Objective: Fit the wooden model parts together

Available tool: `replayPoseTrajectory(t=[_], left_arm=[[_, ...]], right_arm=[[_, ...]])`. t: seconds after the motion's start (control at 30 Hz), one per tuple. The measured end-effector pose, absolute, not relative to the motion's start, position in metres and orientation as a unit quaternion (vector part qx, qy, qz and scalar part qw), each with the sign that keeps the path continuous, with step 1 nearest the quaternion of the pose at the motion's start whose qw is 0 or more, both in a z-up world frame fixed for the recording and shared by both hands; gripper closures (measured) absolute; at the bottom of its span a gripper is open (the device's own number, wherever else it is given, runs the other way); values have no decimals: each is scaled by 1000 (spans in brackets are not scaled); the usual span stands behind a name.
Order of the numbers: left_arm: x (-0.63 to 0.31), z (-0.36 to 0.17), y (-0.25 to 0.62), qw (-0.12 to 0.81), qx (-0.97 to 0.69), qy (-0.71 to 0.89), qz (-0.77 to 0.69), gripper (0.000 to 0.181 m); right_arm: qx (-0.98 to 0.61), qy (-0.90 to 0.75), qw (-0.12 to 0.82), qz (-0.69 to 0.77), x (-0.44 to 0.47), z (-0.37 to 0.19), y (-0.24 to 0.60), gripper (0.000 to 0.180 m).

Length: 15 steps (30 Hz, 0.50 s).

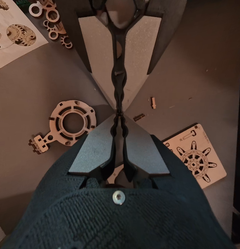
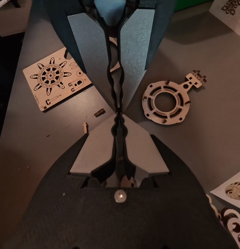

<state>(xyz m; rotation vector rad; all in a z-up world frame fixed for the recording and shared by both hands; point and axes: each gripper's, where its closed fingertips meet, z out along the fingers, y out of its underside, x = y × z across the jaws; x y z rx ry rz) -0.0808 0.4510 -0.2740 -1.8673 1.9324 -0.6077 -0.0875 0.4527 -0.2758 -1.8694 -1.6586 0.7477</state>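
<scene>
Two grippers meet tip to tip over the grey worktop [image 1: 36,83]: our left gripper [image 1: 119,115] and right gripper [image 2: 119,115] both have wavy pads almost closed. Whether they pinch something tiny at the tips, we cannot tell; nothing shows between them.

Task parts lie flat around them:
- ring frame [image 2: 165,102] with spokes, upright tabs and a notched tail, just right of the tips in the right wrist view
- uncut ply sheet [image 2: 54,79] with an engraved wheel, opposite side
- short dark dowel [image 2: 99,112] and pale peg [image 2: 85,127], near the tips
- loose ring-shaped cut-outs [image 1: 49,17] beside the instruction sheet [image 1: 15,33]

Handling, our guess: thin laser-cut ply, light, stiff, brittle at spokes and tabs. We'd grip the ring frame by its solid outer rim or tail neck, never the spokes. The dowel probably rolls; pinch it across its length.
</scene>
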Motion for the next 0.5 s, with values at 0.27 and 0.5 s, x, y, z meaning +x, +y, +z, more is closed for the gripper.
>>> replayPoseTrajectory(t=[0.27, 0.5], left_arm=[[-81, -274, 451, 187, -664, 692, -211, 180], [-81, -274, 451, 188, -668, 688, -212, 180]], right_arm=[[-689, -604, 282, 285, -85, -265, 456, 180], [-692, -612, 270, 273, -87, -273, 453, 180]])
